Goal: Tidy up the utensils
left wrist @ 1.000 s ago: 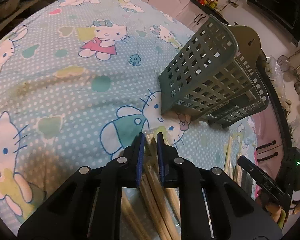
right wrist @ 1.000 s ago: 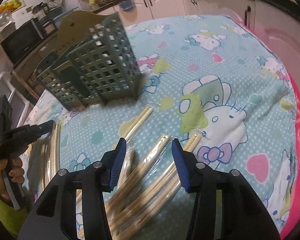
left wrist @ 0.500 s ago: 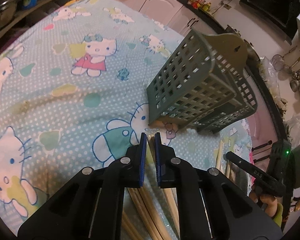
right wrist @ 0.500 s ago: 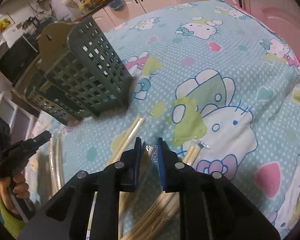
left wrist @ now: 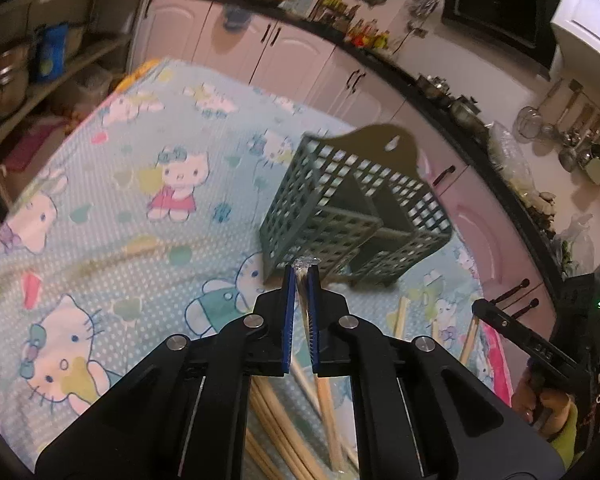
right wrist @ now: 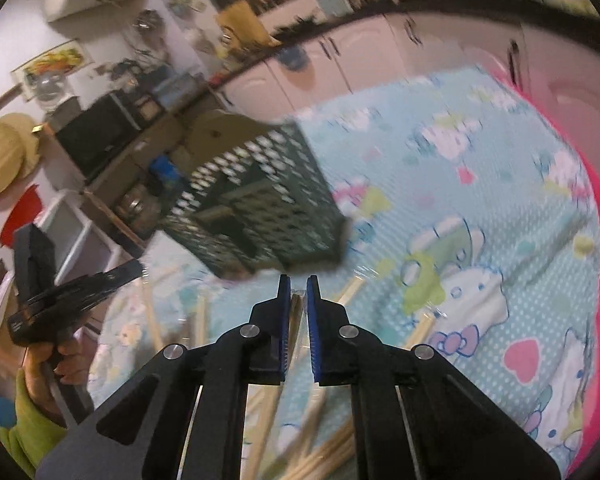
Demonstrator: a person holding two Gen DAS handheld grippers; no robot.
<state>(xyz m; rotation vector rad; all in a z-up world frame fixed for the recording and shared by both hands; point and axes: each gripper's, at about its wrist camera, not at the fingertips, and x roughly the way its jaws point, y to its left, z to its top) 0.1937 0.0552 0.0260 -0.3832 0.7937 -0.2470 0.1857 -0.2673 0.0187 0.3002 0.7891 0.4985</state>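
Note:
My left gripper (left wrist: 302, 272) is shut on a plastic-wrapped pair of wooden chopsticks (left wrist: 304, 304), whose crinkled wrapper end pokes out past the fingertips. It hangs above the cloth, just in front of the green lattice utensil basket (left wrist: 352, 216). In the right wrist view, my right gripper (right wrist: 298, 280) is shut on another wrapped pair of chopsticks (right wrist: 295, 320), also lifted and facing the blurred basket (right wrist: 260, 216). More wrapped chopsticks (left wrist: 324, 392) lie on the cloth below both grippers. Each gripper shows at the edge of the other's view.
The table carries a light blue cartoon-cat cloth (left wrist: 112, 216). Loose chopsticks (right wrist: 424, 328) are scattered on it near the basket. Pink cabinets (left wrist: 284, 56) and a cluttered counter ring the far side. A hand in a green sleeve (right wrist: 40, 364) holds the left gripper.
The right jaws closed on a wrapped pair of chopsticks. Both grippers then rose off the cloth with their chopsticks, and the basket now sits lower and closer to the fingertips.

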